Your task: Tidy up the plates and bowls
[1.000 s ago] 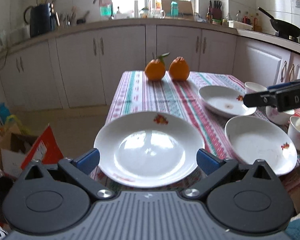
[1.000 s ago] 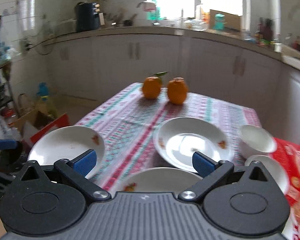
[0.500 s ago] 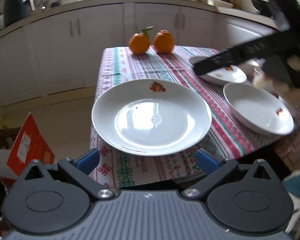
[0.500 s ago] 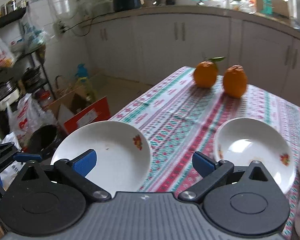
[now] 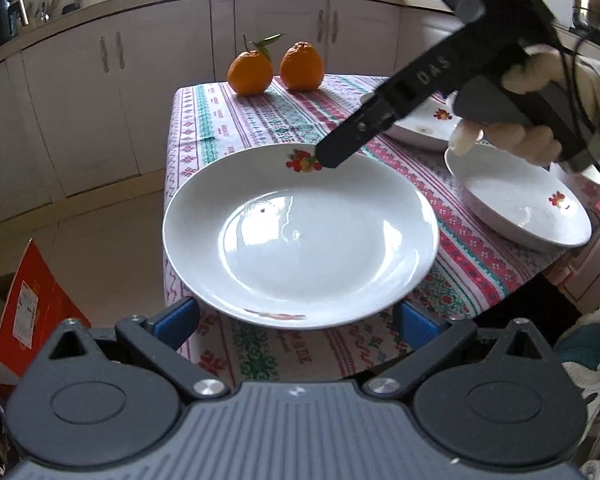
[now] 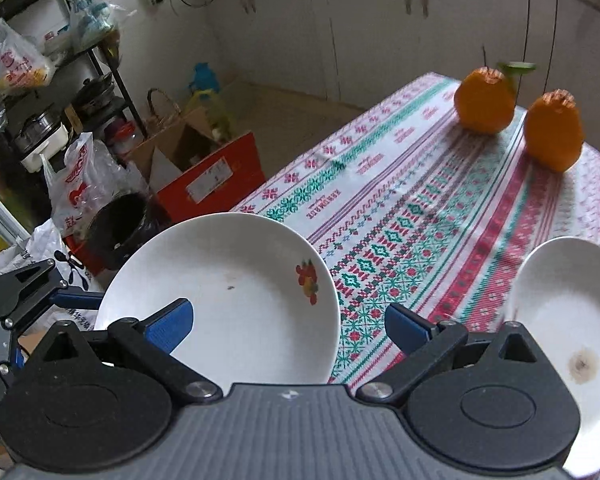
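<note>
A bench [image 5: 228,120] covered with a striped, patterned cloth fills the middle of both views, with pale cupboards [image 5: 100,92] behind it and a red carton [image 6: 216,176] on the floor to one side. The biggest dish is a white plate [image 5: 300,236] with a small fruit print, lying at the near corner of the bench with its rim jutting past the edge. The left claw [image 5: 296,320] sits low in front of that plate, its blue pads spread wide on either side of the near rim and gripping nothing. From the right wrist view the same plate [image 6: 236,296] lies between the pads of the right claw [image 6: 288,324], which is also spread wide and empty. In the left wrist view the right claw's dark finger [image 5: 364,128] slants down to the plate's far rim beside the fruit print; whether it touches cannot be told. A hand [image 5: 528,136] grips the handle. To the right lies a second white plate [image 5: 528,208], and a third plate [image 5: 424,128] is partly hidden behind the finger. Two oranges [image 5: 276,70] stand side by side at the far end of the bench, one with a green leaf.
</note>
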Available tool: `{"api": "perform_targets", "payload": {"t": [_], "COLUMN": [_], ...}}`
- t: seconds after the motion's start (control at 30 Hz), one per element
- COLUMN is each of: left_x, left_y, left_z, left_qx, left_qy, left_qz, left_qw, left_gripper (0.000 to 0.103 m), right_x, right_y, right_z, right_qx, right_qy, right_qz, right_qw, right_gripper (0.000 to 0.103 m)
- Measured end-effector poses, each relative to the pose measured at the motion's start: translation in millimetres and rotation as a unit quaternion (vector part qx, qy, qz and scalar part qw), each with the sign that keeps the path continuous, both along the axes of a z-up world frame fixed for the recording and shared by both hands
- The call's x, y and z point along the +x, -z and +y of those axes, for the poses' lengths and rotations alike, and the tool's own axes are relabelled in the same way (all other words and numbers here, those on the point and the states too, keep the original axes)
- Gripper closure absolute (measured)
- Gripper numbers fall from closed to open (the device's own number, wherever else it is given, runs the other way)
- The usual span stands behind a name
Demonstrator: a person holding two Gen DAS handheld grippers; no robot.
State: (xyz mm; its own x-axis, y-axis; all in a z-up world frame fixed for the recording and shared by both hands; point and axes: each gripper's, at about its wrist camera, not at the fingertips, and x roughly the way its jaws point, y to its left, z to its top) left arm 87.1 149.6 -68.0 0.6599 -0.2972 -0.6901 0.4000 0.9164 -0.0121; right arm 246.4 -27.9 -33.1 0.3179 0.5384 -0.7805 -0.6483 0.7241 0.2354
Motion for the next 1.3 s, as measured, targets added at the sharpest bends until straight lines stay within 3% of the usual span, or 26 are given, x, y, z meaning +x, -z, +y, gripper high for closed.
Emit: {"api": "perform_targets", "payload": {"t": [0.1,0.4,0.6,0.93,1.3], "left_x": [4.2,8.3,9.3,12.5,32.1], "left_y": [2.9,4.3,3.3,2.7,-0.7], "left_z": [2.1,2.6,2.7,1.0,-4.2], "left_qx": [-0.003,-0.007,-0.01,-0.004,0.003], "left_qy": [0.003,0.025,0.031,0.035,0.05], "left_qz": [0.003,0.003,0.005,0.011,0.005], "left_qw": [1.0,0.9997,0.9995,0.9993,0.9987], "left_gripper": [0.001,0.001,0.001,0.002,0.002], "right_x": [13.0,32.8,38.7,45.0,52.2], "right_y": [5.7,21.4,24.2,26.1,18.0], "right_z": [2.5,9.5,8.8,4.2,-7.7], "right_qx": [0.007,0.018,0.037,0.06,0.064], "right_qy": [-0.003,-0.023,-0.029,-0.027,-0.008], "right_qz": [0.02,0.065,0.083,0.113,0.098], "right_qw": [1.0,0.997,0.995,0.991,0.993], "right_gripper": [0.001,0.032,0.04,0.041,0.04]}}
